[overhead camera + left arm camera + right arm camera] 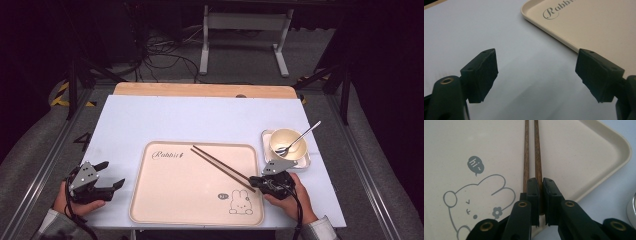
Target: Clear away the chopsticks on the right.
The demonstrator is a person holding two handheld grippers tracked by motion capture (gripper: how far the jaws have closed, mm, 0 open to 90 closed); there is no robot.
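Observation:
A pair of brown wooden chopsticks [220, 165] lies slantwise on the beige rabbit-print tray [185, 195]. My right gripper [256, 181] is at the tray's right edge, low over the chopsticks' near ends. In the right gripper view the gripper [541, 182] is shut on one chopstick [537, 150], which runs between the pads. The second chopstick [526, 150] lies just outside the left jaw. My left gripper [111, 174] rests left of the tray. Its jaws stand wide apart [536, 67] over bare white table, nothing between them.
A cream bowl [285, 139] with a metal spoon [302, 135] in it stands on a small metal tray [306, 161], just beyond my right hand. The beige tray's corner [586, 27] lies close to the left gripper. A white mat [200, 120] covers the table.

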